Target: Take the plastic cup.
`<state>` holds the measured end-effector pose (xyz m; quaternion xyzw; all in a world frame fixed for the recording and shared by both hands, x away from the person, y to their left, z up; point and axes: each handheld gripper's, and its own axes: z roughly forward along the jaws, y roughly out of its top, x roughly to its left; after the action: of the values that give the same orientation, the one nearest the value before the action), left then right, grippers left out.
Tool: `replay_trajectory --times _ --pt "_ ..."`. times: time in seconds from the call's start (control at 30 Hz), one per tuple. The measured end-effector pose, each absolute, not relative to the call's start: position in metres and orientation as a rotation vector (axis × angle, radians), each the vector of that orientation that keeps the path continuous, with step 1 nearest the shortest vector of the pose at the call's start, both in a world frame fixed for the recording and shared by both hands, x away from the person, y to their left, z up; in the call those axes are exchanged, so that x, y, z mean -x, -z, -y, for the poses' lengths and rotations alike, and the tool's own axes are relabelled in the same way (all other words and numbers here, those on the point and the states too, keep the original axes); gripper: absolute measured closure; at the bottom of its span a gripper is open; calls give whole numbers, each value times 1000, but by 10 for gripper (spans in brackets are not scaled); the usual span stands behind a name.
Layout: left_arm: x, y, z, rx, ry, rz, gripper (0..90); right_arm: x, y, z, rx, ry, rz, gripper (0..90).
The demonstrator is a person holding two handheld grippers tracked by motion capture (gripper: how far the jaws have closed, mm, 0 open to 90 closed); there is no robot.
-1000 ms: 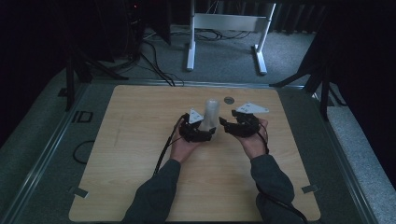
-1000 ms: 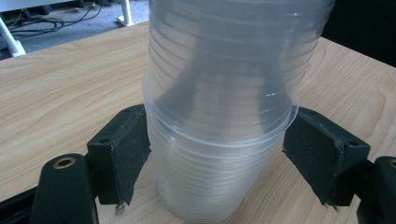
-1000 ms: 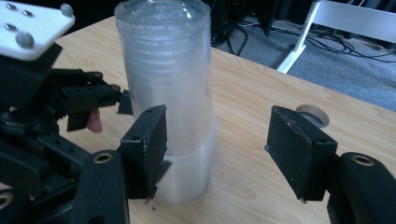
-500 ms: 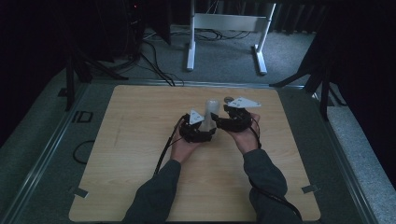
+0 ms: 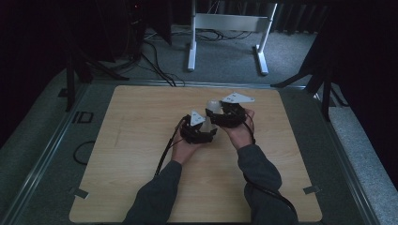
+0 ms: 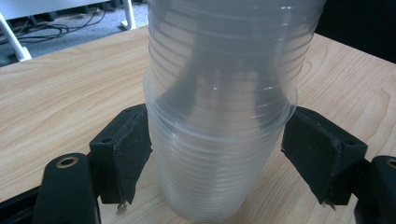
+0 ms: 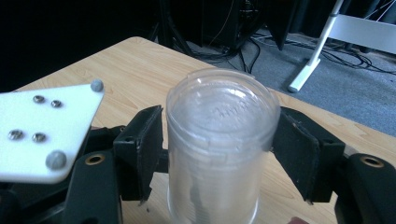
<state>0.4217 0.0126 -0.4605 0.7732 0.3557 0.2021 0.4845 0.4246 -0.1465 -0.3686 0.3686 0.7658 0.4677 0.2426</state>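
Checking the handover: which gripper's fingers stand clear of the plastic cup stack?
The right gripper: its fingers have just been opening and stand just off the cup stack. On the left gripper, the fingers press it on both sides.

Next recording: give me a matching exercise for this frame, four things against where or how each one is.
Things:
1. stack of clear plastic cups
2. left gripper
3. right gripper
4. white metal stand

Places or states:
A. on the grey floor beyond the table
B. jaws pressed on the lower part of the stack
C. jaws parted on either side of the stack's top
D. upright over the wooden table, between both pairs of jaws

Pairs: 1-D, 2-B, 3-C, 4-A.

The right gripper's jaws have just been opening, with the stack between them.
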Motion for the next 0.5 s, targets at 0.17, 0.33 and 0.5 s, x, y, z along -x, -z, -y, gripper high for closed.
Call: replay_trajectory --times 0.17,0.33,0.5 --pt "-421 461 -13 -1886 -498 -864 243 -428 368 144 -1020 -1280 -2094 348" --pt "-421 461 -13 -1890 -506 -860 248 -432 370 145 -1047 -1288 -2094 373" --pt "-420 461 -13 -1887 -512 -859 256 -432 369 145 -1044 -1284 -2090 384"
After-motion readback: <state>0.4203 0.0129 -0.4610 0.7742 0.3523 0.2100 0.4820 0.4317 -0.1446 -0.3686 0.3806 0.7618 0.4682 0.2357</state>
